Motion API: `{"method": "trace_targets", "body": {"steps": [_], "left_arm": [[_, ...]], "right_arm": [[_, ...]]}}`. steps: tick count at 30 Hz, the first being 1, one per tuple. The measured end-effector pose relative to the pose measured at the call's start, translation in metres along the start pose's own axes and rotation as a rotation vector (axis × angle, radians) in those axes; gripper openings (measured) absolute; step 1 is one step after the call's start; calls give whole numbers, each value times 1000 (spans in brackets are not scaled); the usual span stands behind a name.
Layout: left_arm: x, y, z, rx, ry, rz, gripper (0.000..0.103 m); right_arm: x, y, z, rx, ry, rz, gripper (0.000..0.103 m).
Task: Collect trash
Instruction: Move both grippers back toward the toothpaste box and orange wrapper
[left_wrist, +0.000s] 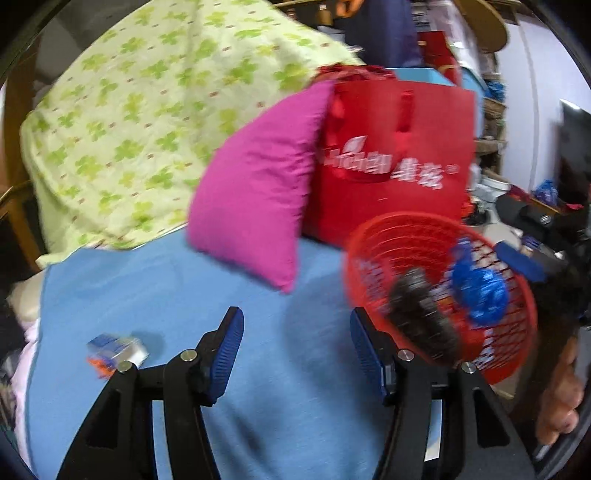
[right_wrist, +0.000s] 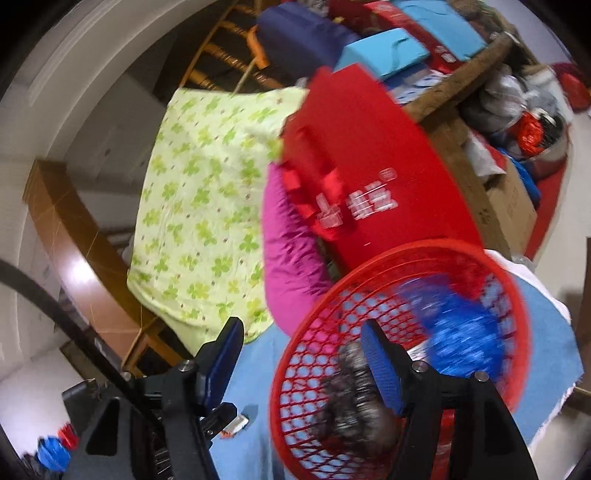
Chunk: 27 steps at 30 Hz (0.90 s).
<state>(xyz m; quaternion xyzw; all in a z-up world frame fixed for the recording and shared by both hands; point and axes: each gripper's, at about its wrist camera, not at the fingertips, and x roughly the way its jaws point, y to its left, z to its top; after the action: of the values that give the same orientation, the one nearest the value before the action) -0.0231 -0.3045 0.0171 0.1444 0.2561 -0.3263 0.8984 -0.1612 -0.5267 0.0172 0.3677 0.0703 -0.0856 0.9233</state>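
A red mesh basket (left_wrist: 517, 291) (right_wrist: 295, 354) stands tilted at the right end of the blue sheet (left_wrist: 166, 295). In it lie a crumpled blue bag (left_wrist: 478, 295) (right_wrist: 458, 332) and a dark speckled lump (left_wrist: 424, 317) (right_wrist: 351, 402). My right gripper (right_wrist: 303, 328) is open and straddles the basket's near rim, with one finger inside and one outside; neither pad presses on it. My left gripper (left_wrist: 295, 317) is open over the bare sheet, left of the basket, with nothing between its fingers. A small blue, orange and silver wrapper (left_wrist: 116, 350) (right_wrist: 236, 424) lies on the sheet to its left.
A pink pillow (left_wrist: 255, 188) (right_wrist: 288, 254) leans on a red tote bag (left_wrist: 399, 155) (right_wrist: 369, 177) behind the basket. A green clover quilt (left_wrist: 140, 122) (right_wrist: 199, 206) covers the back left. Boxes and clutter (right_wrist: 509, 206) crowd the right. A hand (left_wrist: 561, 387) shows at the lower right.
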Motion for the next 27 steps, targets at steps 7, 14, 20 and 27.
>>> {"method": "trace_targets", "body": {"steps": [7,14,20,27], "left_arm": [[-11,64,-26,-56,14,153,61],[-18,118,-49,-115,36,259,61],[-10,154,-70,-172,78,302,61],[3,191,-94,-251,125,326,61]], "right_arm": [[28,75,-37,-225,26,56,70],[67,122,-83,-341,135,98,70],[100,139,-117,-408,249,56,70],[142,140,-143,-468,366,-32,70]]}}
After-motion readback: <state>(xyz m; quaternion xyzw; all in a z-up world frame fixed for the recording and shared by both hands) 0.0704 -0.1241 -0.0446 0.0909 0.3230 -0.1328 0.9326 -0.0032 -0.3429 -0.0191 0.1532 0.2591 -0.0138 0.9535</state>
